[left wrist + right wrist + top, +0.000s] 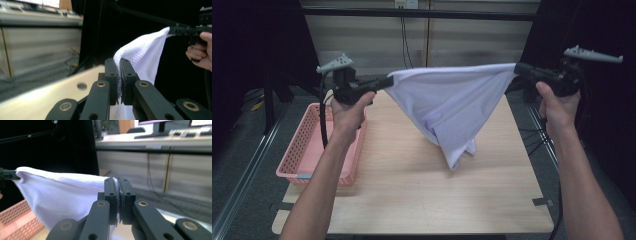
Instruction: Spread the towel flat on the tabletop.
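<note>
A white cloth (451,102) hangs stretched in the air above the wooden table (412,190), its top edge taut between both grippers and its lower tip drooping toward the tabletop. My left gripper (388,81) is shut on the cloth's left corner; in the left gripper view the cloth (140,57) is pinched between the jaws of the left gripper (119,62). My right gripper (518,69) is shut on the right corner, and in the right gripper view the cloth (62,195) runs leftward from the right gripper (118,181).
A pink mesh basket (307,150) sits at the table's left edge, under my left forearm. Dark frame posts stand on both sides, and a cabinet wall (422,40) lies behind the table. Bare tabletop lies in front of the cloth.
</note>
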The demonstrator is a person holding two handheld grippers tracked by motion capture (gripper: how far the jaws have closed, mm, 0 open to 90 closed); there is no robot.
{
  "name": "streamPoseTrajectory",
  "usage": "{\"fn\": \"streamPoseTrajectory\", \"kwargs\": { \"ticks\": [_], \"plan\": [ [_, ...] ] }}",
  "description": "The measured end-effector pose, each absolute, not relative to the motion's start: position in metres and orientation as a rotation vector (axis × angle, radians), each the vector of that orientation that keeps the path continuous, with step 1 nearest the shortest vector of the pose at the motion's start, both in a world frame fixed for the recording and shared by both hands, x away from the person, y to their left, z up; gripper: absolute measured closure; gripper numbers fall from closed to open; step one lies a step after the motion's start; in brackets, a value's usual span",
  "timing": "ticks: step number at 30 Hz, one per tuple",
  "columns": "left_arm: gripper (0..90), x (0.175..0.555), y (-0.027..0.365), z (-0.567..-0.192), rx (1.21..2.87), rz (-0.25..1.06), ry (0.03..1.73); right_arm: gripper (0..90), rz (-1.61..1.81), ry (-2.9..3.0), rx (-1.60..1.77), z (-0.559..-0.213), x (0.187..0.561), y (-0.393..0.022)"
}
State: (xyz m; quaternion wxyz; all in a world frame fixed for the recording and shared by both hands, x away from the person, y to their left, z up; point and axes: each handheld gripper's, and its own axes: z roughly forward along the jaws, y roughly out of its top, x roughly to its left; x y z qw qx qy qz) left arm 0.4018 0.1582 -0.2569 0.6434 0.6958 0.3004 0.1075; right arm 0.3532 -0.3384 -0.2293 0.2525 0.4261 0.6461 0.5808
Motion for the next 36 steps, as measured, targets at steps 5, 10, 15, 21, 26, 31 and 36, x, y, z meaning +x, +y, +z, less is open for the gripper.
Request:
{"fn": "streamPoseTrajectory", "kwargs": {
  "ticks": [5, 10, 15, 21, 26, 31, 36],
  "plan": [
    [86.5, 0.4, 0.16, -0.209, 1.531, 0.314, 0.631, 86.7, 1.615, 1.678, 1.136, -0.187, 0.367, -0.337],
    [86.5, 0.387, 0.162, -0.18, 1.54, 0.378, 0.581, 86.8, 1.638, 1.606, 1.07, -0.147, 0.363, -0.337],
    [86.4, 0.377, 0.165, -0.203, 1.581, 0.341, 0.582, 86.8, 1.624, 1.648, 1.052, -0.159, 0.348, -0.336],
    [86.4, 0.345, 0.172, -0.265, 1.636, 0.216, 0.588, 86.8, 1.6, 1.786, 1.051, -0.224, 0.306, -0.34],
    [86.3, 0.301, 0.178, -0.317, 1.68, 0.118, 0.585, 86.8, 1.592, 1.876, 1.066, -0.273, 0.253, -0.343],
    [86.1, 0.265, 0.184, -0.368, 1.741, 0.03, 0.623, 86.8, 1.559, 1.999, 1.095, -0.324, 0.197, -0.34],
    [85.6, 0.227, 0.186, -0.414, 1.813, -0.112, 0.606, 86.8, 1.48, 2.123, 1.192, -0.379, 0.15, -0.338]
  ]
}}
